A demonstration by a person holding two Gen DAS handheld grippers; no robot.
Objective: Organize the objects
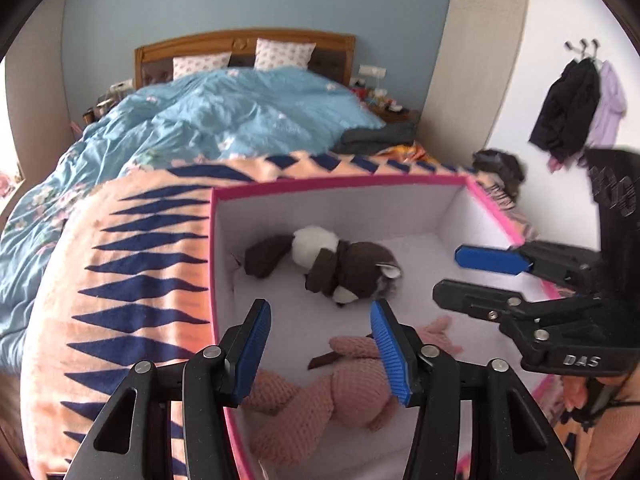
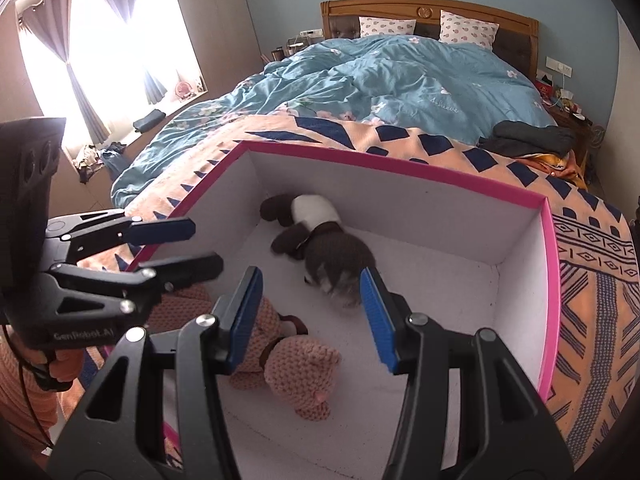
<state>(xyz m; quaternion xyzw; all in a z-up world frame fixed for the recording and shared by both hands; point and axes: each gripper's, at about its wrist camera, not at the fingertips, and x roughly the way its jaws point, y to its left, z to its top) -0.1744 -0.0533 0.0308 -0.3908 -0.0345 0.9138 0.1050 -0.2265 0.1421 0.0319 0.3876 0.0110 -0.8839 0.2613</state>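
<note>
A white box with a pink rim [image 1: 340, 184] [image 2: 400, 164] sits on the foot of the bed. Inside lie a dark brown and white plush dog [image 1: 344, 264] [image 2: 320, 240] and a pink knitted plush bear [image 1: 320, 392] [image 2: 296, 364]. My left gripper [image 1: 320, 320] is open and empty above the box's near left part, over the pink bear; it also shows in the right wrist view [image 2: 192, 244]. My right gripper [image 2: 312, 292] is open and empty above the box, between the two toys; it also shows in the left wrist view [image 1: 452, 276].
The box rests on a peach blanket with navy diamonds [image 1: 132, 280] [image 2: 592, 280]. A blue quilt [image 1: 224, 112] covers the bed behind. Folded dark clothes [image 2: 528, 136] lie at the bed's right edge. Coats [image 1: 572, 108] hang on the right wall.
</note>
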